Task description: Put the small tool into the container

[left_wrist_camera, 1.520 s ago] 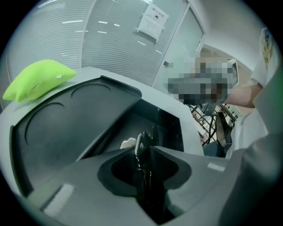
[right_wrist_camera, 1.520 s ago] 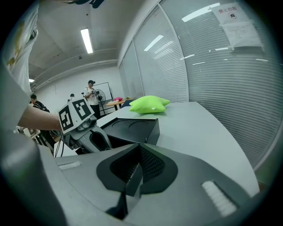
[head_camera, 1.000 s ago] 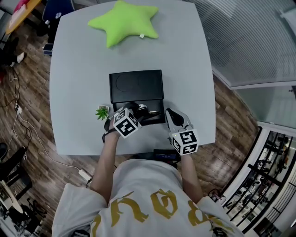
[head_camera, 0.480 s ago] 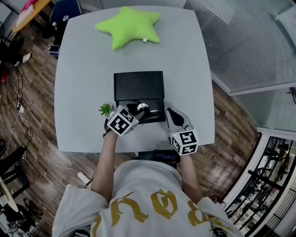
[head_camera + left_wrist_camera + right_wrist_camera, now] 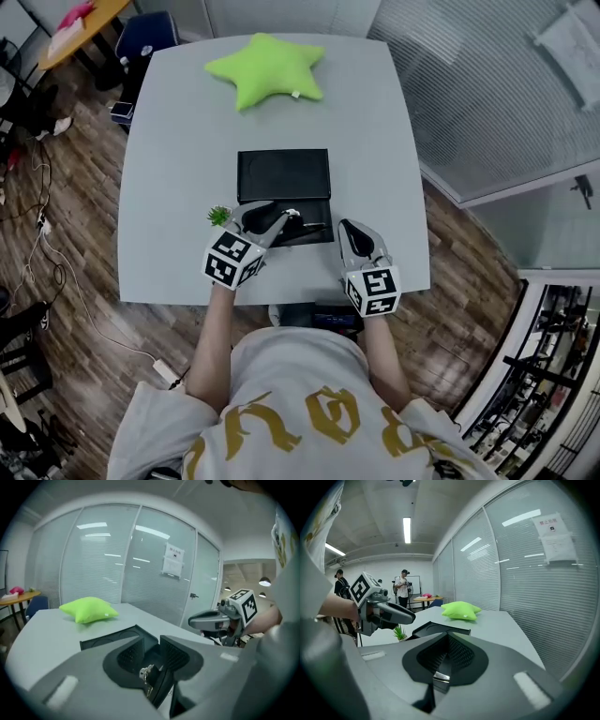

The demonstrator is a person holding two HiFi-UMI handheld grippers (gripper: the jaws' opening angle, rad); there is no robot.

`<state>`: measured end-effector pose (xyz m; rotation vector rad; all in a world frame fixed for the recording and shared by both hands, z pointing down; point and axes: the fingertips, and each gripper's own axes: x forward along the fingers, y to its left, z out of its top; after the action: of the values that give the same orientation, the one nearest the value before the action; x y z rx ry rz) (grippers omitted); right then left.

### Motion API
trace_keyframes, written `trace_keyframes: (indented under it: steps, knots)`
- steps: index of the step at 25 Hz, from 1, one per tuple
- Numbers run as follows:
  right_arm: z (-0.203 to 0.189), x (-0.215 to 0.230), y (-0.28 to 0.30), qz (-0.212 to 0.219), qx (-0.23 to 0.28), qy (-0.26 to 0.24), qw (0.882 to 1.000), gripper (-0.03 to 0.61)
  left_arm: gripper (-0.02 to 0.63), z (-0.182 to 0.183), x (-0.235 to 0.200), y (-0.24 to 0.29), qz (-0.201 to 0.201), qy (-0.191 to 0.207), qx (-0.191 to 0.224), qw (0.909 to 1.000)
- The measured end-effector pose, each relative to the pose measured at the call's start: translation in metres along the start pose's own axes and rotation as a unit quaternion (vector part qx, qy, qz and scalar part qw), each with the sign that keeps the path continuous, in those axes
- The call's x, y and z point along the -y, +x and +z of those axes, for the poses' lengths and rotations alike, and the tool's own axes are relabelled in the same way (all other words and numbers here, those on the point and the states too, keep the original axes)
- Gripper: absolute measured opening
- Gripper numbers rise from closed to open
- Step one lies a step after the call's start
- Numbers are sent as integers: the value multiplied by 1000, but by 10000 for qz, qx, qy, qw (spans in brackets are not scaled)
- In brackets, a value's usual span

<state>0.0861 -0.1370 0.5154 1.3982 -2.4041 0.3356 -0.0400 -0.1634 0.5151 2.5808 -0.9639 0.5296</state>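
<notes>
A black flat container (image 5: pixel 283 175) lies open on the grey table (image 5: pixel 178 141); it also shows in the left gripper view (image 5: pixel 117 637) and the right gripper view (image 5: pixel 436 629). My left gripper (image 5: pixel 281 220) reaches over its near part, shut on the small tool (image 5: pixel 292 217). That tool (image 5: pixel 149 674) has a black handle and a metal head and sits low between the left gripper's (image 5: pixel 151 653) ribbed jaws. My right gripper (image 5: pixel 354 230) rests just right of the container, its (image 5: pixel 447 651) jaws pressed together with nothing in them.
A green star pillow (image 5: pixel 265 67) lies at the table's far side. A small potted plant (image 5: pixel 218 215) stands left of the container, close to my left gripper. A dark device (image 5: pixel 333 319) sits at the near table edge. People (image 5: pixel 404 585) stand far off. Glass walls lie to the right.
My left gripper has drawn back toward me and to the left, still holding the tool at the container's near part. The right gripper has stayed in place.
</notes>
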Motion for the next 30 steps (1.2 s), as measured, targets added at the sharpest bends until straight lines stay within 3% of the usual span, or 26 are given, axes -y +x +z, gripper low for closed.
trace_keyframes:
  steps: [5, 11, 16, 18, 22, 30]
  knots:
    - [14, -9, -16, -69, 200, -94, 9997, 23, 90, 21, 1, -31, 382, -172, 621, 9972]
    - [28, -27, -26, -16, 474, -128, 9988, 23, 62, 36, 7, -60, 647, -352, 1055, 9917]
    - [33, -34, -34, 23, 610, -66, 9981, 23, 46, 37, 12, -73, 785, -303, 1207, 9891]
    - [33, -35, -38, 7, 627, -38, 9980, 23, 1, 37, 15, -77, 815, -256, 1267, 9883]
    - [32, -38, -42, 3, 635, 5, 9980, 23, 1, 41, 19, -85, 789, -234, 1386, 9869]
    - [34, -41, -44, 46, 662, 20, 9978, 23, 0, 31, 27, -74, 681, -151, 1087, 9916]
